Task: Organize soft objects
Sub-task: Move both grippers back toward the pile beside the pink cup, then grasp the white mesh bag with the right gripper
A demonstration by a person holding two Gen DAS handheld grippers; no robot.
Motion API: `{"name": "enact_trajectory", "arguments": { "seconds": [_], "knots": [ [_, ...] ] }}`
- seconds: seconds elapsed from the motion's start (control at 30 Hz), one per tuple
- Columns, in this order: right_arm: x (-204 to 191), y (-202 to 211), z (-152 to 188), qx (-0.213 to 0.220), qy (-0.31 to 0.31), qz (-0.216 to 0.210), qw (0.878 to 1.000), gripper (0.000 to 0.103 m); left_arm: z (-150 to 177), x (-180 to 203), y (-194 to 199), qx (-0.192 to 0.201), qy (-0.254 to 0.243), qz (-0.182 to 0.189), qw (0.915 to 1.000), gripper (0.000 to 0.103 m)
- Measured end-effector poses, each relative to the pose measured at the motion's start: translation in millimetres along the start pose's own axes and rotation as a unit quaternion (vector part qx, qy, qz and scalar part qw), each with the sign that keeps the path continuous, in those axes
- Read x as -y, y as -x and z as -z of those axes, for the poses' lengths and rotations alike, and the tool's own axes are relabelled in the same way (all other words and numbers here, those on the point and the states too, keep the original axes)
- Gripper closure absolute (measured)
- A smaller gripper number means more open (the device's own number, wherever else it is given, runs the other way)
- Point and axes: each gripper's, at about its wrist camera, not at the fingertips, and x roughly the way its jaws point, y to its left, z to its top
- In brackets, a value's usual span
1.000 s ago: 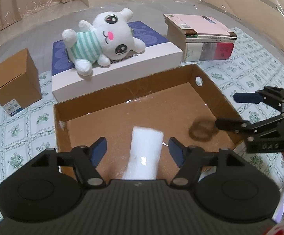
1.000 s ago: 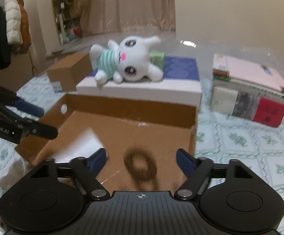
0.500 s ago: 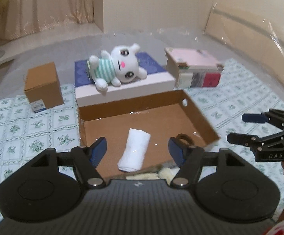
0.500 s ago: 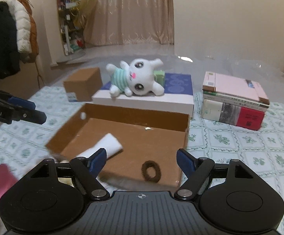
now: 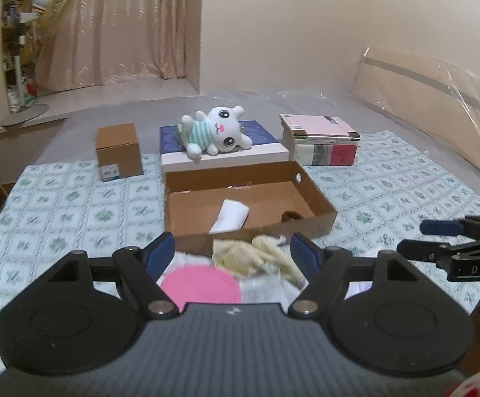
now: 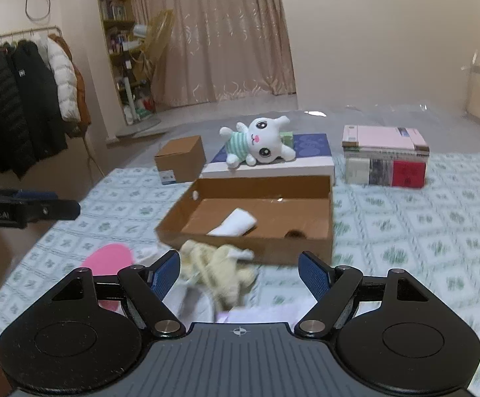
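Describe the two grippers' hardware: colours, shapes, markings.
Both are matte black. The left gripper has a ribbed body, two round discs, silver pivot pins and angled linkage arms ending in blue-padded fingers. The right gripper is built the same, with textured blue pads and a small crosshair mark. Seen from the side, it reads "DAS" in white. No cables or sleeves show.

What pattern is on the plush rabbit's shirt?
Green and white stripes on the plush rabbit, clearest in the right wrist view.

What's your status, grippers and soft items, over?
Left gripper open, right gripper open, both empty. White towel and dark hair tie in cardboard tray. Cream cloth outside, nothing blocking.
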Motion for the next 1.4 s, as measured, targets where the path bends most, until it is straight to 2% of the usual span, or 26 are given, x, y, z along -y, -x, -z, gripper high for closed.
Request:
{"name": "enact_trajectory", "arguments": {
  "seconds": [0.23,0.43,0.57,0.7,0.93,1.4],
  "knots": [
    [-25.8,15.7,41.3,-0.013,-0.022,-0.008,1.000,0.025,53.1,0.9,28.7,-0.002,0.035,-0.031,0.9989,0.018],
    [-49.2,10.2,60.6,-0.032,-0.009,-0.018,0.999,0.025,93.8,6.6,32.3,-0.023,0.006,-0.063,0.9978,0.008],
    [-59.3,0.1,67.6,-0.041,0.006,-0.021,0.999,0.023,114.2,-4.9,30.1,-0.044,0.030,-0.065,0.9965,0.006],
    [-65.2,-15.4,68.1,-0.050,0.003,-0.029,0.998,0.017,123.5,-19.8,25.2,-0.053,0.053,-0.075,0.9943,0.003],
    [-74.3,-48.5,67.0,-0.065,-0.017,-0.038,0.997,0.016,125.8,-37.5,15.5,-0.051,0.059,-0.099,0.9920,0.001],
    [-75.0,-115.3,72.1,-0.091,-0.045,-0.036,0.994,0.016,133.9,-62.8,-15.6,-0.063,0.085,-0.084,0.9908,0.001]
  ]
}}
